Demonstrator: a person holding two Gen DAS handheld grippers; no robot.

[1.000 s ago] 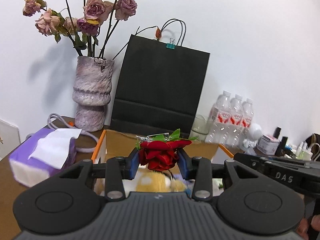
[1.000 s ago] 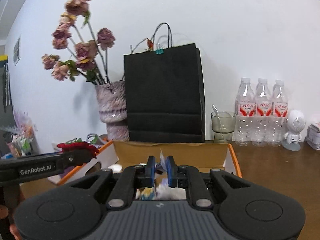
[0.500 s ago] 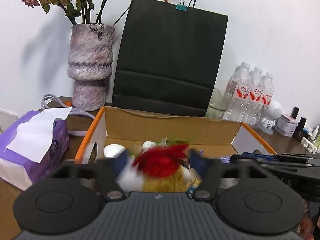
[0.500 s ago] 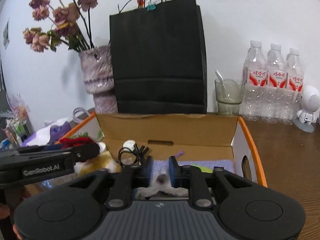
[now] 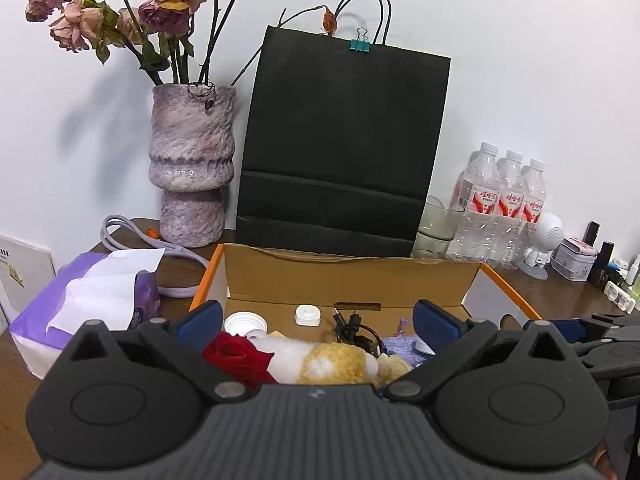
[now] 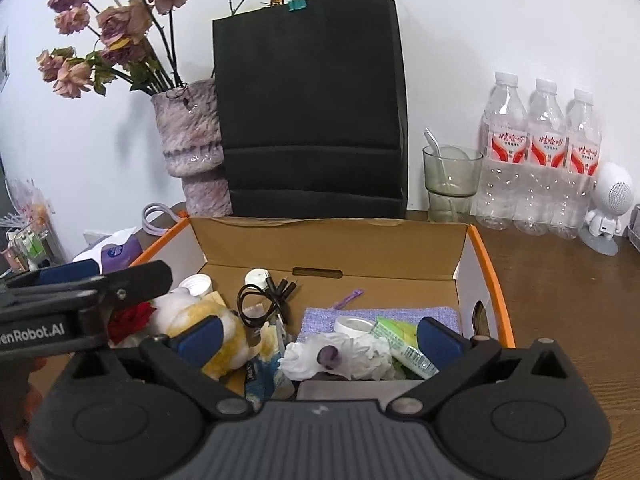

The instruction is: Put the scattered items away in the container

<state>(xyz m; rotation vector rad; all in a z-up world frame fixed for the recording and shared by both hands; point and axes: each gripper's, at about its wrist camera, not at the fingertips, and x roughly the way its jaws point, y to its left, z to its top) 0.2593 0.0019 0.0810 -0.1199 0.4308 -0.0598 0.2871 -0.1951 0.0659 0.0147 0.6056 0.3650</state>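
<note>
An open cardboard box with orange edges (image 5: 352, 276) (image 6: 332, 244) stands on the wooden table. My left gripper (image 5: 318, 318) is open above its left part; a red rose (image 5: 236, 356) (image 6: 130, 320) lies loose below it, next to a yellow-white plush toy (image 5: 336, 364) (image 6: 200, 316). My right gripper (image 6: 316, 338) is open above the box's right front; a crumpled white tissue (image 6: 340, 356) lies below it. The box also holds a black cable (image 6: 264, 298), white caps, a purple cloth (image 6: 384, 314) and a green packet (image 6: 404, 344).
A black paper bag (image 5: 344, 144) and a vase of dried roses (image 5: 192, 168) stand behind the box. A purple tissue pack (image 5: 88, 312) lies to its left. A glass (image 6: 452, 180), three water bottles (image 6: 540, 156) and a white robot figure (image 6: 608, 208) stand at the right.
My left gripper came down over the box, opened and let go of the red rose, which now lies in the box. My right gripper opened and let go of the white tissue.
</note>
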